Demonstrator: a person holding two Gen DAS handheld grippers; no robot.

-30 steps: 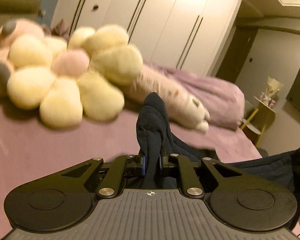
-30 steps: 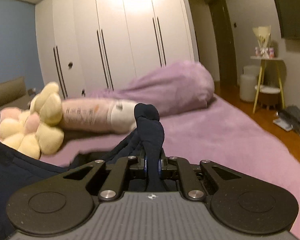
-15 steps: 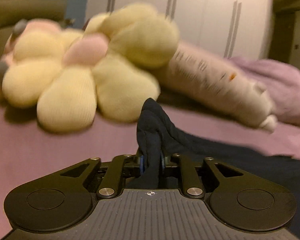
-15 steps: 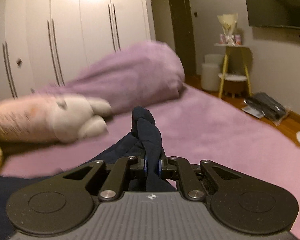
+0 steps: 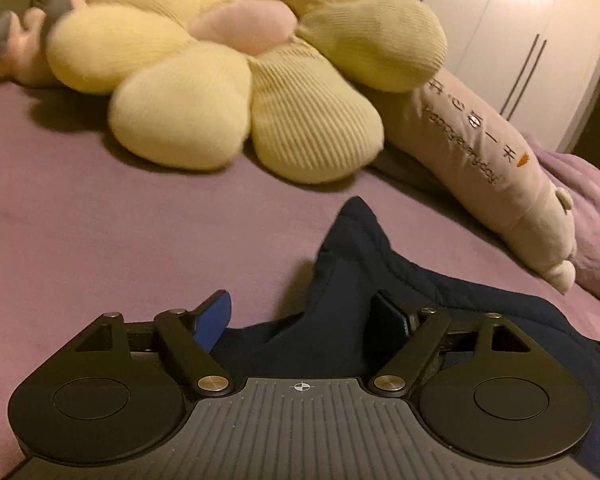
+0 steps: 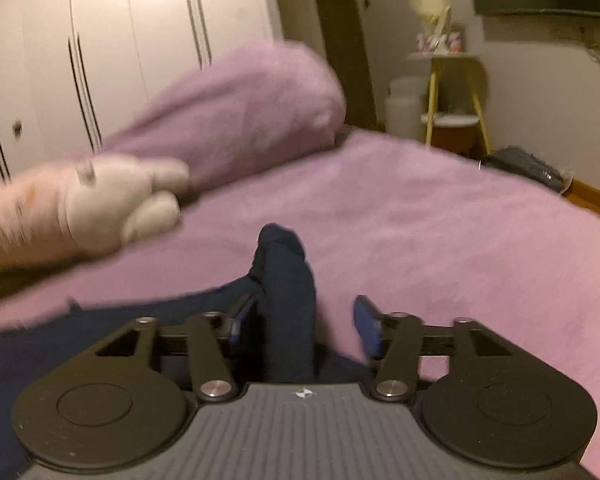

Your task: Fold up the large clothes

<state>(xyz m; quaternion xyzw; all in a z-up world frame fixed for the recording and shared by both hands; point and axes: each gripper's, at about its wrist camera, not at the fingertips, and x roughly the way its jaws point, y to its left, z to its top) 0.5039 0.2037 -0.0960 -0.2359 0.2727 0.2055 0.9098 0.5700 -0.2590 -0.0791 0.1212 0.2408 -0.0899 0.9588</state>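
A dark navy garment (image 5: 364, 280) lies on the purple bed. In the left wrist view one bunched corner of it rises between the blue-padded fingers of my left gripper (image 5: 304, 320). Its jaws are opening and stand wide; the cloth leans against the right pad and is clear of the left one. In the right wrist view another bunched corner of the garment (image 6: 288, 280) stands up inside my right gripper (image 6: 300, 326). Those jaws are opening too. The cloth rests by the left pad, with a gap to the right pad.
A yellow flower-shaped cushion (image 5: 228, 80) and a long pink plush pillow (image 5: 488, 168) lie close ahead on the purple bed (image 5: 80, 220). A rolled purple blanket (image 6: 236, 108) lies further back. White wardrobes, a yellow side table (image 6: 452, 92) and a wall screen stand beyond.
Both grippers have come down towards the bed and opened, letting go of the navy garment corners they were shut on. The cushions now look closer.
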